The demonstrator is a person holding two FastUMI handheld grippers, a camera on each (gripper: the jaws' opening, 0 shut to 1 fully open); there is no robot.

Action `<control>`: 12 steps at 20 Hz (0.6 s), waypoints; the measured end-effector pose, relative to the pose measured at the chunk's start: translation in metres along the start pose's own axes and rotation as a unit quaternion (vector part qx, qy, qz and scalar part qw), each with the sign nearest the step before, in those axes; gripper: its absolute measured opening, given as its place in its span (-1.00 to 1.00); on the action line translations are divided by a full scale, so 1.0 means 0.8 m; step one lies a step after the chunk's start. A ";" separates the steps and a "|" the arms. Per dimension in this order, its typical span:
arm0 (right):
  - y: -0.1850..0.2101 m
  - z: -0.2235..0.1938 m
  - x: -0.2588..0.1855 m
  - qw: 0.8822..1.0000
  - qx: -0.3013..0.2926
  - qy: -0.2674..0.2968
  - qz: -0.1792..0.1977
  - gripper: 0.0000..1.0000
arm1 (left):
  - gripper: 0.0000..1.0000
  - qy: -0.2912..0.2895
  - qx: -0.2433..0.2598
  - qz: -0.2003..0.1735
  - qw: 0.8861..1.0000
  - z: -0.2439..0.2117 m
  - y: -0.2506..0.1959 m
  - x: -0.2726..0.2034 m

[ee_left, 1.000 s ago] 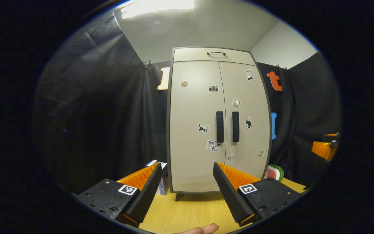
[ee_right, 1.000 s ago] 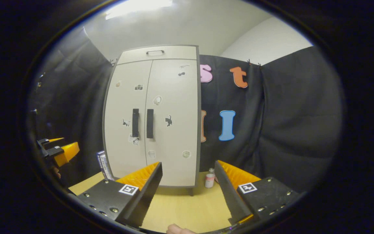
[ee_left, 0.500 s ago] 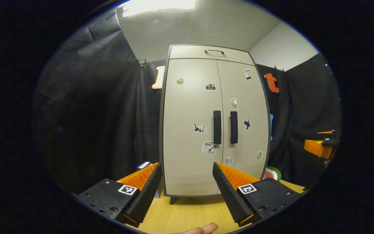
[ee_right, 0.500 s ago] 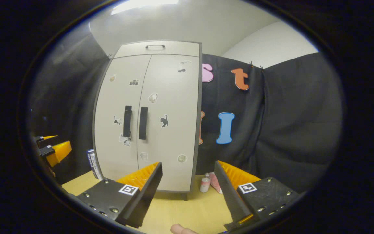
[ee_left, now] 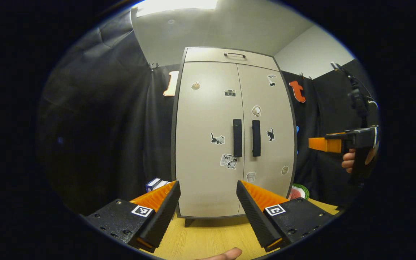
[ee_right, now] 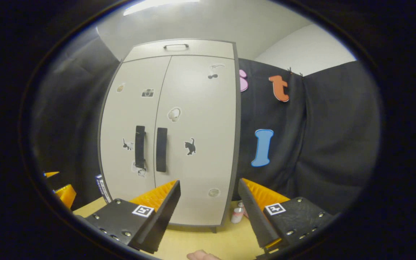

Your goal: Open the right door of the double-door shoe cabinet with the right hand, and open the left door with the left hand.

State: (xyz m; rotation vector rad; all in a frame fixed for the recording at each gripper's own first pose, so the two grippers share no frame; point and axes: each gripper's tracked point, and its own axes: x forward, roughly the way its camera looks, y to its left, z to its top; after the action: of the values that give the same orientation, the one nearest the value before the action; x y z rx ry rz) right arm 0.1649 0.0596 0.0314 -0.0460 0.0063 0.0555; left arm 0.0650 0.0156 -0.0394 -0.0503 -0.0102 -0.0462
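Shoe cabinet [ee_left: 208, 144] stands upright at the back edge of the wooden worktop [ee_left: 211, 238], on short dark feet, against the black cloth wall. Pale grey, dark frame, small stickers scattered over the front. Both doors shut: left door [ee_left: 202, 108] and right door [ee_left: 265, 159] flush, seam closed. Drawer front on top with a thin dark pull [ee_left: 234, 55]. Two vertical black handles side by side at the seam, mid-height: left handle [ee_left: 237, 137], right handle [ee_left: 255, 133], neither touched.

Left tongs [ee_left: 208, 213] at the bottom of the left gripper view, spread wide, nothing between the fingers, well short of the cabinet front, aimed at its lower middle. Right tongs [ee_right: 209, 213] at the bottom of the right gripper view, also wide and empty, pointing at the cabinet's lower right corner, apart from it. In the left gripper view the right tongs show far off at the right, level with the handles, held by a hand [ee_left: 349, 162].

Small stuff on the worktop: blue-and-white box [ee_left: 155, 184] beside the cabinet's left side, green-rimmed red item [ee_left: 298, 191] behind its right side, small pale bottle [ee_right: 237, 213] near the right rear foot. A fingertip [ee_left: 226, 254] pokes in at the bottom edge.
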 end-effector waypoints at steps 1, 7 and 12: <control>0.009 0.001 0.012 1.000 0.003 0.002 0.004 0.89 | 0.94 0.003 -0.008 0.007 1.000 -0.002 0.004 -0.001; 0.077 0.023 0.089 0.999 0.021 -0.001 0.048 0.92 | 0.94 0.016 -0.013 0.031 0.999 -0.024 0.032 -0.010; 0.119 0.043 0.136 0.998 0.013 -0.018 0.059 0.93 | 0.94 0.028 -0.011 0.020 0.999 -0.040 0.043 -0.020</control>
State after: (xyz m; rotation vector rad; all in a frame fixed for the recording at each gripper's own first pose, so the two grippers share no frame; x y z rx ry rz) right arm 0.2688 0.1621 0.0609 -0.0191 -0.0272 0.1748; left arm 0.0513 0.0493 -0.0736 -0.0722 0.0469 -0.0086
